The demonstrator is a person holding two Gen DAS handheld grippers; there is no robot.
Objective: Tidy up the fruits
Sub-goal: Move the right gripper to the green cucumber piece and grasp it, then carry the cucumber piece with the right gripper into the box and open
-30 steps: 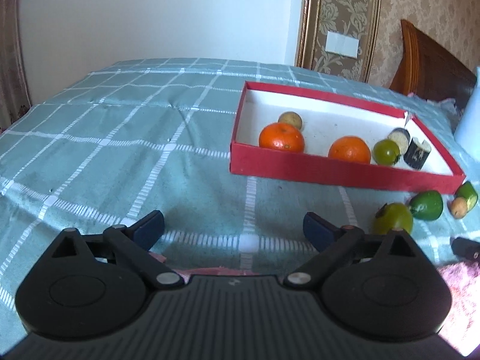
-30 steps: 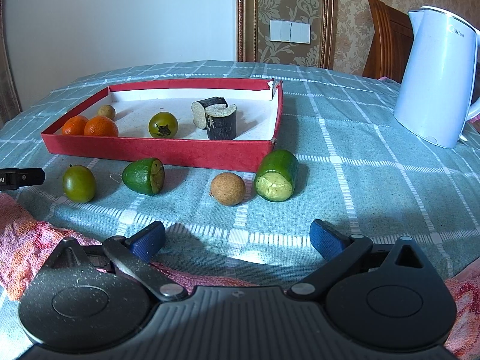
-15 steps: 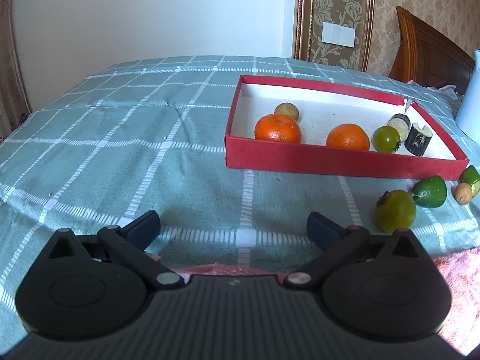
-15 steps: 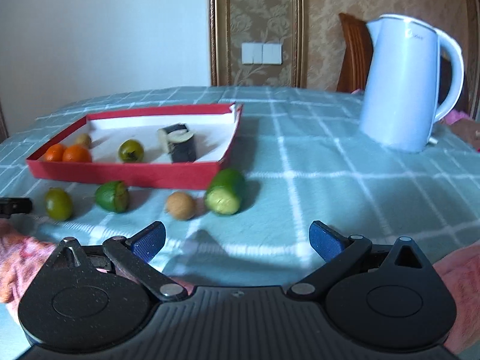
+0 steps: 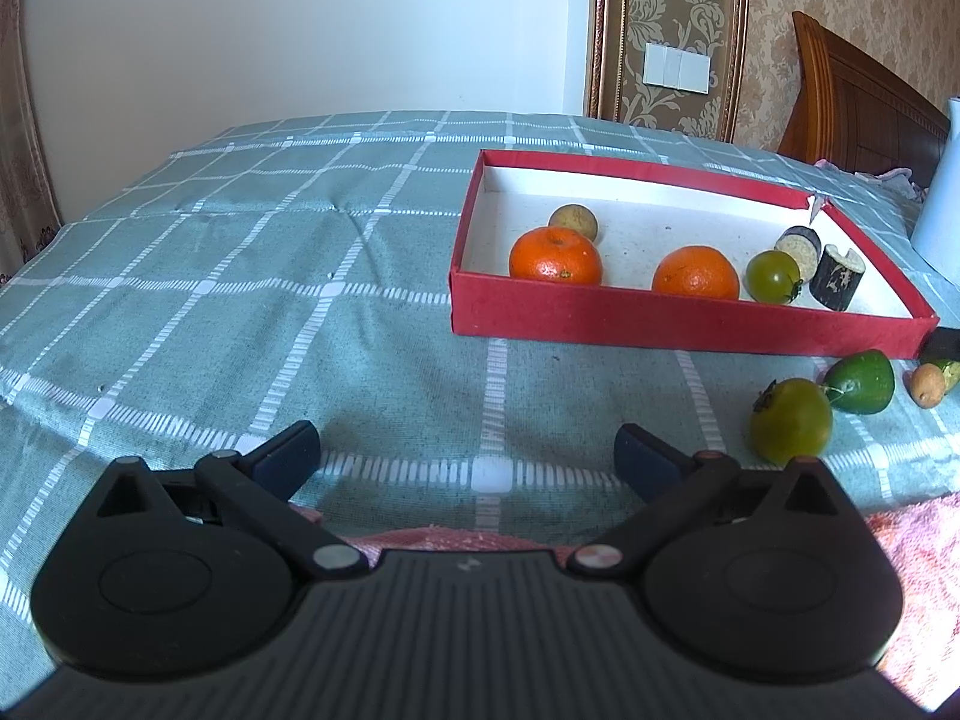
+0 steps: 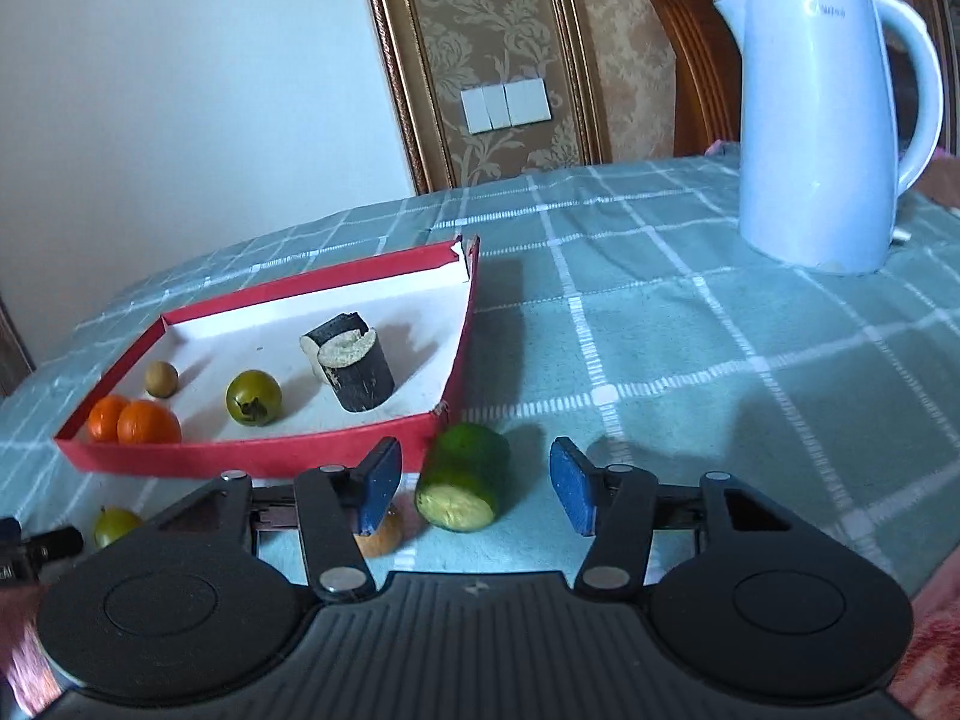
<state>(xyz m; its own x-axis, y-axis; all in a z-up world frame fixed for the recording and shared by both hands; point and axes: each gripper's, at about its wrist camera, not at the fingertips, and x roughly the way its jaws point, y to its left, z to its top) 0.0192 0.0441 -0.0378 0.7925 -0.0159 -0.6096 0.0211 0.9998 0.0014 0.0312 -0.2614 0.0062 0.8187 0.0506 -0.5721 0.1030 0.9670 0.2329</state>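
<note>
From the left wrist view, the red box (image 5: 660, 318) sits on the checked tabletop (image 5: 240, 300), white inside, and holds two oranges (image 5: 555, 255), a small tan fruit (image 5: 573, 222) behind them, a green tomato (image 5: 774, 276) and two dark cut pieces (image 5: 837, 276) near its right end. Outside, just in front of the box's near right corner, lie a second green tomato (image 5: 791, 420), a green cut fruit (image 5: 861, 381) and a little brown fruit (image 5: 927, 384) (partly at the frame edge). The left hand-held gripper (image 5: 468, 450) stands wide with nothing between its fingers, and this view looks the same as a second ago.

From the right wrist view, the same box (image 6: 240, 456) shows its contents from the other end, with a white kettle (image 6: 822, 120) well apart on the right. The right hand-held gripper (image 6: 474, 489) has come closer to the cucumber piece (image 6: 462, 477) than it was before, and its jaws have just been closing; the piece now lies between the blue pads (image 6: 378, 480), not yet pressed by them. The piece is short, green-skinned, lying on its side with its pale cut face toward the camera, just outside the box's near corner.
</note>
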